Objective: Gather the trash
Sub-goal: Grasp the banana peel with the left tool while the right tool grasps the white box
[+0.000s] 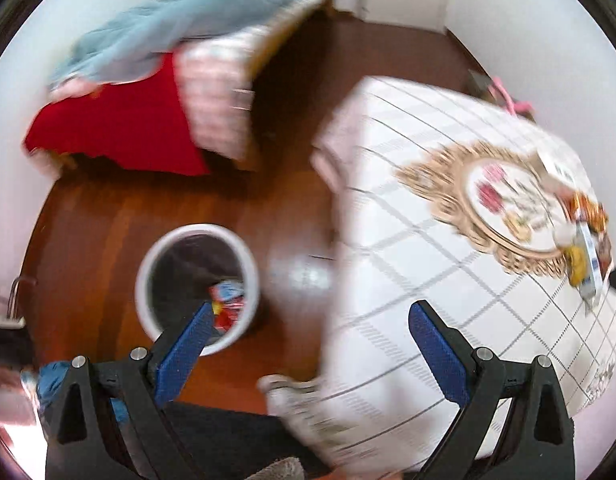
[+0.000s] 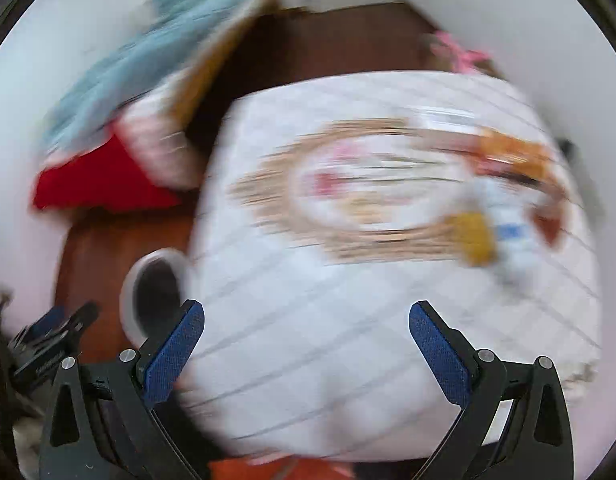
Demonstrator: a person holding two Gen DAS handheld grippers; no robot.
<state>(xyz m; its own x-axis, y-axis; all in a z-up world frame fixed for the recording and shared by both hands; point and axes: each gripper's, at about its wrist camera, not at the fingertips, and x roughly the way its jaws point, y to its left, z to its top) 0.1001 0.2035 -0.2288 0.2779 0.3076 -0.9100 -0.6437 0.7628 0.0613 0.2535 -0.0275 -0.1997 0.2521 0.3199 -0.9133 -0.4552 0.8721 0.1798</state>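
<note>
While the white bin [image 1: 196, 285] is sitting on the floor beside the tabletop [image 1: 448, 264], already holding wrappers, both tongs [image 1: 310, 340] [image 2: 308, 340] are gaping released, empty, facing the wrappers [image 1: 584, 240] at its far edge.

We see a dark reddish wooden floor [image 1: 119, 216] and plain white walls [image 1: 520, 20]. Our bench [image 1: 420, 240] wears a white checked cloth with a gold medallion. Behind it stands a bed [image 1: 211, 92] heaped with a light-blue blanket [image 1: 179, 20] and a red cover [image 1: 119, 128]. Both views are blurred.
</note>
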